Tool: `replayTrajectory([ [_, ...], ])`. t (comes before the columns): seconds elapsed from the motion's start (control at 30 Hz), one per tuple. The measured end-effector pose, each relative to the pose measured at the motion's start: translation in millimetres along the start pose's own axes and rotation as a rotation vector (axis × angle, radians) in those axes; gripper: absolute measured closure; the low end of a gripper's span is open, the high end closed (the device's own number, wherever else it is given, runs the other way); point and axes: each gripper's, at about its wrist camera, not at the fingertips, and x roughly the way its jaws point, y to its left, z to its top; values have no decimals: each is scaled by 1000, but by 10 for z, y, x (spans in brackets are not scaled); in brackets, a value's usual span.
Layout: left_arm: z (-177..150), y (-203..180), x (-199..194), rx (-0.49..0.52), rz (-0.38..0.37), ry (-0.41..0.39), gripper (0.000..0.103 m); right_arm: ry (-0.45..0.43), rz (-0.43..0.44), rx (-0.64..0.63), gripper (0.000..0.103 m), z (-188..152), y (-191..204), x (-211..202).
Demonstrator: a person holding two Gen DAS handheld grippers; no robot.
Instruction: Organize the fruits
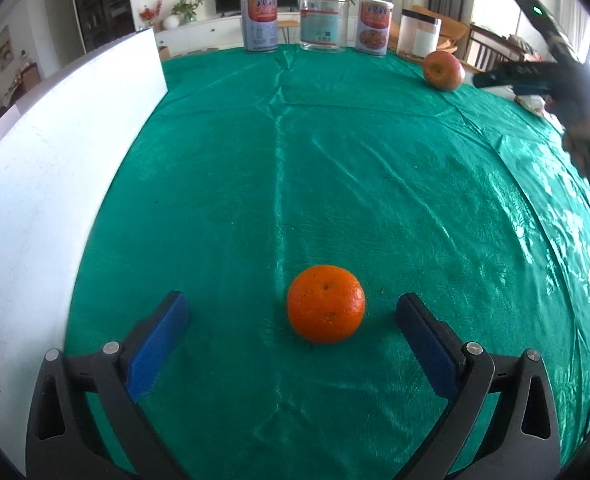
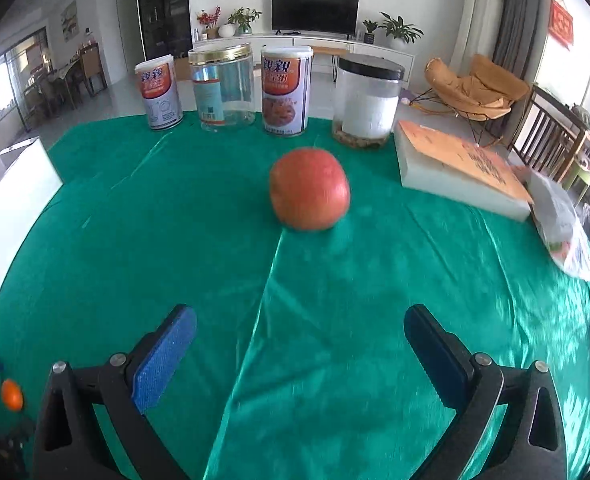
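Note:
An orange (image 1: 326,303) lies on the green tablecloth (image 1: 295,180), between the tips of my open left gripper (image 1: 293,312), touching neither pad. A red apple (image 2: 310,189) lies further back on the cloth, well ahead of my open, empty right gripper (image 2: 300,326). In the left wrist view the apple (image 1: 443,70) sits at the far right, with the right gripper (image 1: 495,80) just beside it. The orange (image 2: 11,394) shows small at the lower left of the right wrist view.
Two printed cans (image 2: 159,92) (image 2: 286,90), a clear jar with a gold lid (image 2: 223,86) and a black-lidded jar (image 2: 369,102) stand along the far edge. An orange book (image 2: 461,168) and a plastic bag (image 2: 559,220) lie at the right. A white board (image 1: 47,152) stands along the left.

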Motion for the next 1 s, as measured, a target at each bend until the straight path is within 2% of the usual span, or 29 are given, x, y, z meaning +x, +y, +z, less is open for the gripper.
replayTrajectory([
  [0.13,-1,4,2,0,-1,0,1,47,-80,-20,0,405,13,478],
  [0.2,0,6,2,0,0,0,1,66,-76,-15,3,501,-7,638],
  [0.23,0,3,2,0,-1,0,1,71,-70,-16,22,524,-26,690],
  [0.27,0,3,3,-1,-1,0,1,81,-40,-5,34,537,-40,720],
  [0.3,0,4,3,-1,-1,0,1,69,-35,28,42,544,-77,699],
  [0.4,-6,8,1,-2,1,-1,1,59,69,203,45,457,-260,557],
  [0.5,-8,4,-2,-2,2,-1,1,67,306,457,46,168,-502,287],
  [0.57,-7,3,-1,-2,2,-1,1,120,489,592,46,-148,-578,98],
  [0.67,-7,4,-2,-2,2,-1,1,214,698,774,46,-723,-624,-109],
  [0.7,-7,5,-2,-1,2,-1,1,247,729,810,46,-915,-612,-155],
  [0.77,-6,5,-1,-2,1,-1,1,307,694,842,46,-1251,-584,-207],
  [0.83,-7,7,-3,-2,1,-2,1,277,725,916,45,-1498,-649,-219],
  [0.9,-7,7,0,-2,2,-1,1,240,704,936,45,-1572,-695,-278],
  [1.0,-6,8,-2,-2,1,-2,1,208,667,882,44,-1527,-686,-339],
])
